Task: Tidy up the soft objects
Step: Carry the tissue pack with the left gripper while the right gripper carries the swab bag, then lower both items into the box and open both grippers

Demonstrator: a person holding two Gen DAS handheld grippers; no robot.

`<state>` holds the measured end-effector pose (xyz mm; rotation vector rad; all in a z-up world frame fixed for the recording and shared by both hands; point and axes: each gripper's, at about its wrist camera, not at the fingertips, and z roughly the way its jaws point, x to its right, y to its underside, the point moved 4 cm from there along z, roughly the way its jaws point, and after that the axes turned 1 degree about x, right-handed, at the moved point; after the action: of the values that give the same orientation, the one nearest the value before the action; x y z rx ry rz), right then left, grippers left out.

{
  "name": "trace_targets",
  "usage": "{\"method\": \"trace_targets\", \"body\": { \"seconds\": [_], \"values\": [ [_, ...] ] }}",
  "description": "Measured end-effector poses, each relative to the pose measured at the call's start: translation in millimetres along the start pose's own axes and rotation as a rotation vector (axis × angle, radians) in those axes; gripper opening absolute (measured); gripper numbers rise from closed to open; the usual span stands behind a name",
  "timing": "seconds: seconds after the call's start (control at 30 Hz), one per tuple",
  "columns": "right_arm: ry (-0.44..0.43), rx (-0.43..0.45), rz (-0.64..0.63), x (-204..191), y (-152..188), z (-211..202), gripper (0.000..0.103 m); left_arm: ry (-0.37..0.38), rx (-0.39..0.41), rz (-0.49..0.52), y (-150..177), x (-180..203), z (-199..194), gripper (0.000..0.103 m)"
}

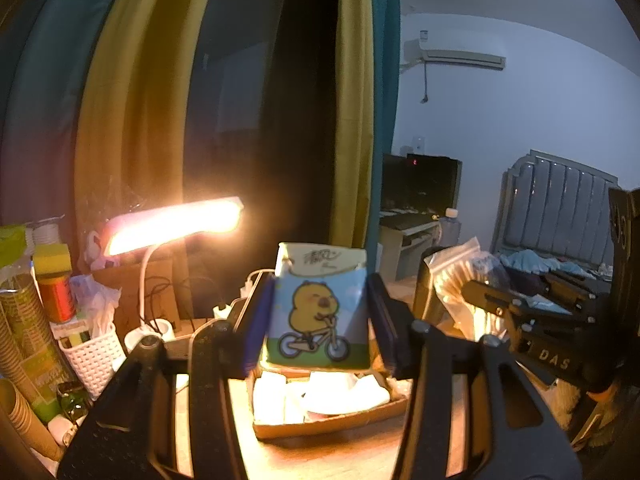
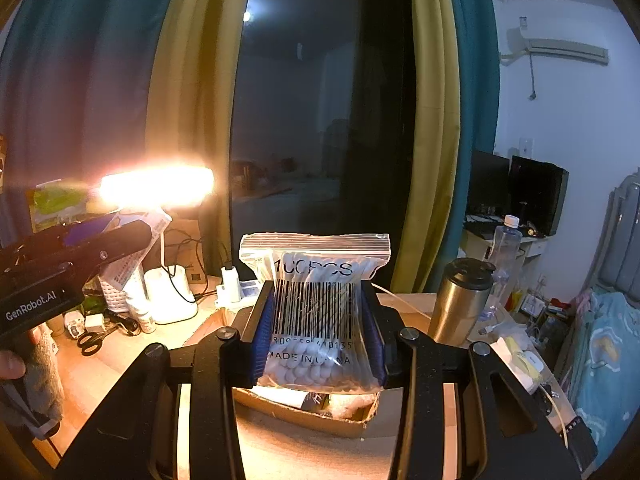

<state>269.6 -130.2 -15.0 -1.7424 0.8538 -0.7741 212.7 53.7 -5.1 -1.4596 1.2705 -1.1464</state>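
Note:
My left gripper (image 1: pixel 318 312) is shut on a tissue pack (image 1: pixel 320 308) printed with a yellow animal on a bicycle, held upright above a shallow cardboard tray (image 1: pixel 328 420) that holds white soft items. My right gripper (image 2: pixel 318 328) is shut on a clear zip bag of cotton swabs (image 2: pixel 316 312) with a barcode, held over the same cardboard tray (image 2: pixel 304 412). From the left wrist view the swab bag (image 1: pixel 460 276) and the right gripper's body (image 1: pixel 544 344) show at the right. From the right wrist view the left gripper's body (image 2: pixel 60 272) shows at the far left, with part of a hand below it.
A lit desk lamp (image 1: pixel 172 224) glares over the wooden desk (image 2: pixel 120 360). A white basket (image 1: pixel 94 356), paper cups (image 1: pixel 24 344) and clutter crowd the left. A steel tumbler (image 2: pixel 460 300), water bottle (image 2: pixel 504 248), scissors (image 2: pixel 90 342) and chargers sit around. A bed (image 2: pixel 604 344) lies right.

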Motion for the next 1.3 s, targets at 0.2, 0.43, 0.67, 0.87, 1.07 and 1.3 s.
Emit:
{"method": "trace_targets", "body": {
  "seconds": [0.2,0.43,0.67,0.87,1.07,1.3],
  "values": [
    [-0.008,-0.014,0.001,2,-2,18,0.042,-0.004,-0.013,-0.01,4,-7,17,0.047],
    [-0.018,-0.043,0.01,5,4,39,0.042,0.003,-0.04,-0.022,15,-17,40,0.047],
    [-0.035,-0.083,0.023,5,14,62,0.042,-0.006,-0.054,-0.024,28,-22,58,0.047],
    [-0.047,-0.109,0.032,4,22,80,0.042,-0.014,-0.097,-0.034,43,-28,79,0.047],
    [-0.061,-0.133,0.041,1,31,95,0.042,0.003,-0.103,-0.034,52,-28,91,0.047],
    [-0.075,-0.158,0.062,5,41,112,0.042,-0.006,-0.154,-0.038,71,-29,114,0.047]
  ]
}}
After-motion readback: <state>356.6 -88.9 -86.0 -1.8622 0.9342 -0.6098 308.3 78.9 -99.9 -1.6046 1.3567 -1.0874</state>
